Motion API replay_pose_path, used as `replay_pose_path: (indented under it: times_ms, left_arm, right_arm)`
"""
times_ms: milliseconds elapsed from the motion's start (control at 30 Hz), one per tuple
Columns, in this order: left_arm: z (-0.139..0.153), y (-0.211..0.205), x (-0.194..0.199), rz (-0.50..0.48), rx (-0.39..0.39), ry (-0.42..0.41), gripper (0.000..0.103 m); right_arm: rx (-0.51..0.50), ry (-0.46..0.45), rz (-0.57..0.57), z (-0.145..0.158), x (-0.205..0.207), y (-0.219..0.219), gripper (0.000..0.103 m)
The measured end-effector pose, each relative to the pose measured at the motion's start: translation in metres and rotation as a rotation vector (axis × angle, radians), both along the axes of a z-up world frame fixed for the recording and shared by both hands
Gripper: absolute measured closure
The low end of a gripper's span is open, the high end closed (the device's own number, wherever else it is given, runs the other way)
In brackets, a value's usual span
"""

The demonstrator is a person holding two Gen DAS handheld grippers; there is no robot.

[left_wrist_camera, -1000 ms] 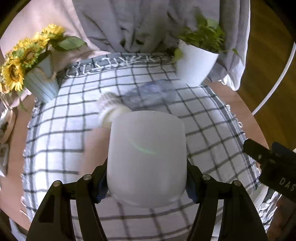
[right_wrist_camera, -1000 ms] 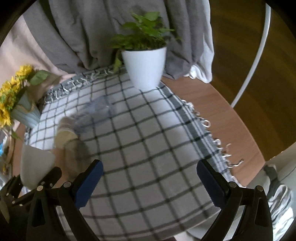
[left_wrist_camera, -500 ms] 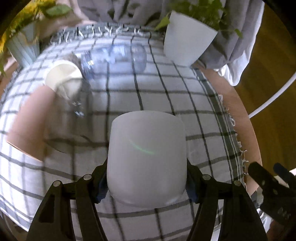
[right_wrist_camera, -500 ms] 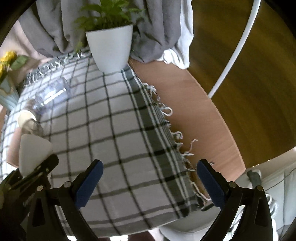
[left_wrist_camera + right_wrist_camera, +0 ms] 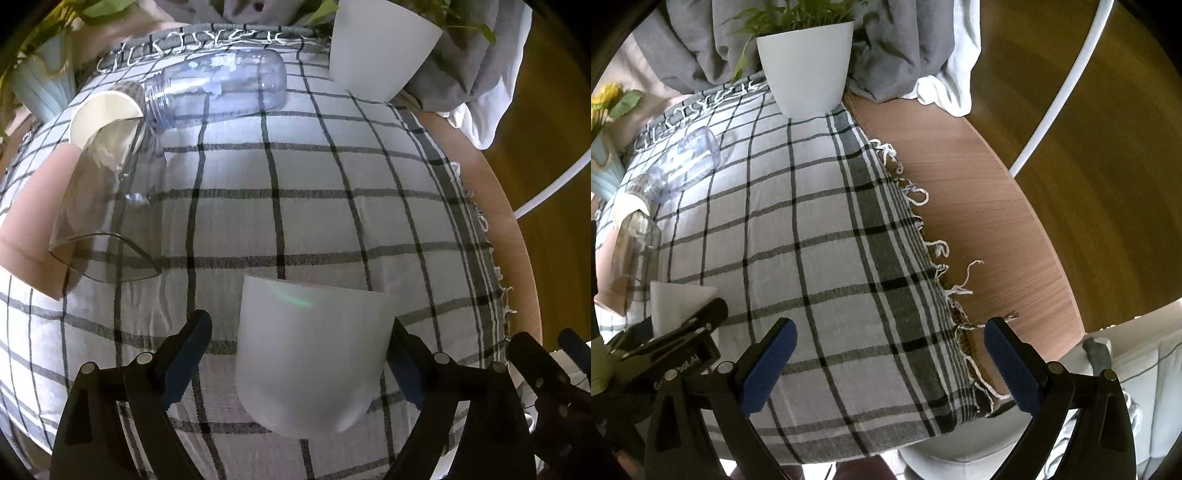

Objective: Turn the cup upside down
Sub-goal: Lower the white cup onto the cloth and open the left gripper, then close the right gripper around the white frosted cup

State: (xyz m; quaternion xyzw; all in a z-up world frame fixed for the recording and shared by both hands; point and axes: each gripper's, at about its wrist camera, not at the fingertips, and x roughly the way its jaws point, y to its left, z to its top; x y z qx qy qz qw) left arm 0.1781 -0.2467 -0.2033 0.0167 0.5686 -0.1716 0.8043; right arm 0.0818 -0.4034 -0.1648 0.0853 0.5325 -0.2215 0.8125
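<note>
Where checked cloth (image 5: 332, 177) lies, frosted cup (image 5: 310, 354) (smooth, tapered) stands.

Cup (image 5: 308, 354): white, translucent, tapered plastic. It sits on the checked cloth, slightly tilted, its wider end toward the cloth and its narrower rounded end toward the camera. No visible contents.

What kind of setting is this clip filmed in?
Probably a home living or dining area: a round wooden table under a checked cloth, a potted plant, and grey curtains behind.
</note>
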Motion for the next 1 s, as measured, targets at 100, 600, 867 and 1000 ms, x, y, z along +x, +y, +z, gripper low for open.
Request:
replay_pose_path:
  times_ms: [100,600,867,1000]
  left_arm:
    - [0.001,0.001,-0.001,-0.019,0.007,0.003,0.013]
    - [0.067,0.074,-0.032,-0.016,0.133,-0.220,0.001]
    - [0.065,0.129,-0.023,0.068,0.189,-0.241,0.001]
    - [0.053,0.144,-0.016,0.097,0.205,-0.222,0.001]
  right_arm:
    - [-0.006,-0.004,-0.003,0.002,0.000,0.001,0.001]
    - [0.070,-0.105,-0.018,0.020,-0.006,0.040,0.001]
    - [0.171,-0.098,0.085,0.000,0.010,0.095,0.001]
    - [0.193,-0.093,0.093,-0.010,0.018,0.112,0.001]
